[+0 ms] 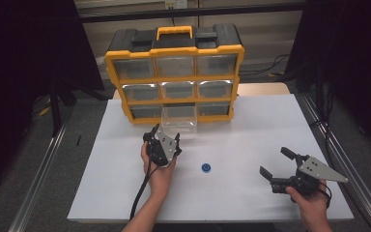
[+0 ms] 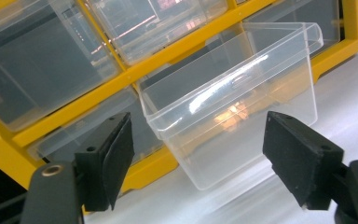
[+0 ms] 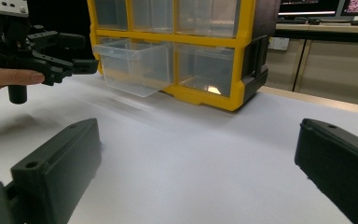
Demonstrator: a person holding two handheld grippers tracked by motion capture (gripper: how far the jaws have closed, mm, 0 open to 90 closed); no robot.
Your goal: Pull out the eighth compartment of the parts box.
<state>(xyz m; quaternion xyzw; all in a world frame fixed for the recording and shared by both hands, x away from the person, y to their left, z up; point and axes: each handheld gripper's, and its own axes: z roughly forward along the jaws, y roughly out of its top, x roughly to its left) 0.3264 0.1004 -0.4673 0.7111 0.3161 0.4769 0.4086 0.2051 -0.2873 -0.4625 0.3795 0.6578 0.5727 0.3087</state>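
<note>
- The left gripper (image 1: 163,137) has its jaws spread wide with nothing clamped; the pads press on nothing.
- The clear drawer (image 2: 233,98) stands pulled partway out of the middle slot in the bottom row of the yellow organizer (image 1: 174,50), just ahead of the left jaws and between their lines, apart from both pads.
- The right gripper (image 1: 276,163) is wide open and empty above the white tabletop (image 3: 191,154).
- A small blue disc (image 1: 206,167) lies on the tabletop between the two grippers, well clear of both sets of jaws.
</note>
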